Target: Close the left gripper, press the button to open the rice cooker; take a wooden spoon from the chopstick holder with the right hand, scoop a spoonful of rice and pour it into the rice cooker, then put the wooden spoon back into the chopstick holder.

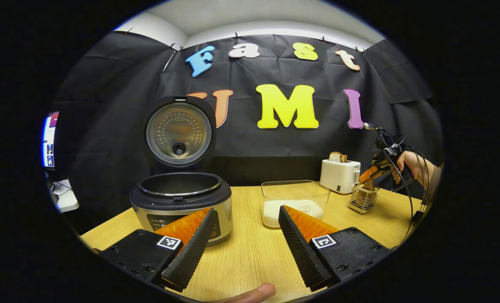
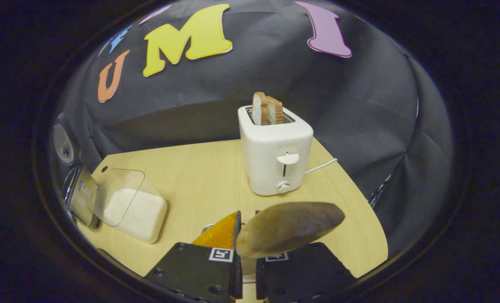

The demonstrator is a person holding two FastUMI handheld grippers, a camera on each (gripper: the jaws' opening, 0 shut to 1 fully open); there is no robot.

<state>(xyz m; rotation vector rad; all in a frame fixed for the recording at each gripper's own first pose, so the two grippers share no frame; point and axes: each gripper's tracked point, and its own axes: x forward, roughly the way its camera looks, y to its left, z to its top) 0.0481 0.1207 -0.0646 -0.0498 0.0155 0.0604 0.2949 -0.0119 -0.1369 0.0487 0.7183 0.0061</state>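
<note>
So the right gripper has its two fingers squeezed nearly together on the wooden spoon, whose bowl sticks up right in front of the camera in the right gripper view. From the left gripper view you can see that same gripper off to the right, down at the wire chopstick holder, with a hand holding it.

The left gripper is spread wide with nothing in it, hovering low over the wooden table. Just past its fingers sits the rice cooker with its lid standing open, pot looks bare inside. Beside it is the clear rice container with white rice at the bottom. Behind that, the white toaster with bread slices poking up.
</note>
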